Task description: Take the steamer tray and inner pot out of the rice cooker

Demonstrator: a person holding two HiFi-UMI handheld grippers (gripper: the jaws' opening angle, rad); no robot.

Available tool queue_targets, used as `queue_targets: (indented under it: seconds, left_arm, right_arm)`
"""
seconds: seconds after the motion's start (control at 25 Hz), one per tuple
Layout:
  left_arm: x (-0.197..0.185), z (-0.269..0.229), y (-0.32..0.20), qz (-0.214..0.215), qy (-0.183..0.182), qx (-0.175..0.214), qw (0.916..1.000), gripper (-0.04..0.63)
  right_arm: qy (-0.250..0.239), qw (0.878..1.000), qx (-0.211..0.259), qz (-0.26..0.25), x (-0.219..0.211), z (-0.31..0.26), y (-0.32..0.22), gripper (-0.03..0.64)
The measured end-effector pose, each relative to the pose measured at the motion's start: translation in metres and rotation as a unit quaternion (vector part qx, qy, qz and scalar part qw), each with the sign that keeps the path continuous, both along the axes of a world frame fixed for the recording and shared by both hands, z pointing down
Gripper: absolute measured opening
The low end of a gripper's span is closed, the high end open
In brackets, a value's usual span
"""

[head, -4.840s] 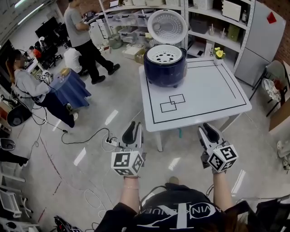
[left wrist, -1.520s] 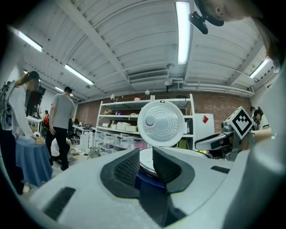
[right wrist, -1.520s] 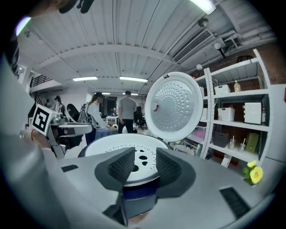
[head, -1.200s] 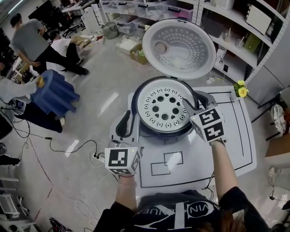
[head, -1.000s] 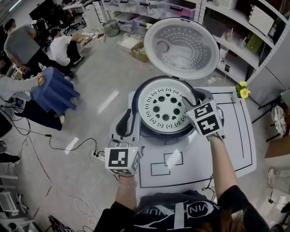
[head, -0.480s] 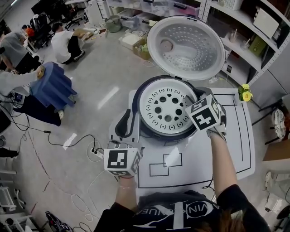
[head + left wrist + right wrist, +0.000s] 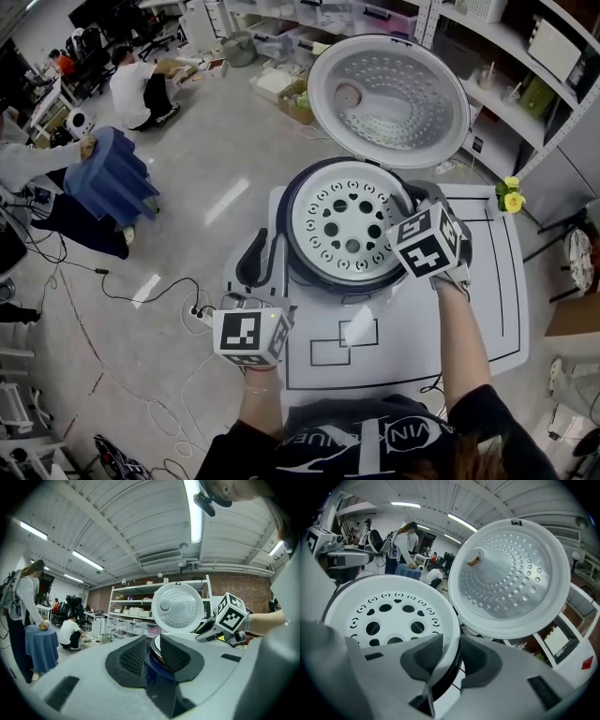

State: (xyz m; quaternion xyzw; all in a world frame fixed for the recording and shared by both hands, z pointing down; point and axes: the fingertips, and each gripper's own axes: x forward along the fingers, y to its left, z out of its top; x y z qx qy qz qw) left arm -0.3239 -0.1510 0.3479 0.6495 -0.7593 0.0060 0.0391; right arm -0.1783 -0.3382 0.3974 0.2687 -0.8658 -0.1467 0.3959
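The right gripper [image 7: 451, 641] has its jaws apart on either side of the white steamer tray's [image 7: 389, 616] near rim. They have just been closing. The inner pad lies against the white lip, and a dark strip shows between the lip and the outer pad. From the head view these jaws are hidden under the gripper's marker cube [image 7: 427, 246].

The tray, pierced with round and heart-shaped holes, sits in the mouth of the dark blue rice cooker [image 7: 300, 274]. It covers the inner pot, so the pot cannot be made out. The cooker's lid [image 7: 389, 98] stands open behind.

The left gripper [image 7: 153, 641] points level at the cooker's left side. Its jaws are slightly apart with nothing between the pads, and the blue body shows through the gap. Whether the tips touch the cooker is unclear.

The cooker stands on a white table [image 7: 469, 309] marked with black lines. A person crouches on the floor [image 7: 136, 89] well beyond.
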Motion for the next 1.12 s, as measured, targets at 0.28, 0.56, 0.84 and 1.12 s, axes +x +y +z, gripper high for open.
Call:
queue_targets:
  seconds: [0.28,0.56,0.84,1.12]
  left_arm:
    - [-0.003,0.0,0.007,0.003,0.023,0.005,0.9997,0.063]
    - [-0.003,-0.001,0.011,0.016,0.035,0.01,0.9992,0.063]
    - [0.007,-0.011,0.01,0.037,0.034,0.014,0.9986,0.063]
    - [0.035,-0.024,-0.024,0.08,0.056,0.018,0.9951,0.074]
  right_arm:
    - [-0.055,0.997,0.045,-0.007,-0.001,-0.029,0.007,0.091]
    - [-0.163,0.985,0.061,0.002,-0.002,-0.061,0.019,0.07]
    - [-0.234,0.97,0.07,0.009,0.008,-0.091,0.027,0.058]
    - [-0.288,0.955,0.06,0.036,0.05,-0.097,0.0,0.054]
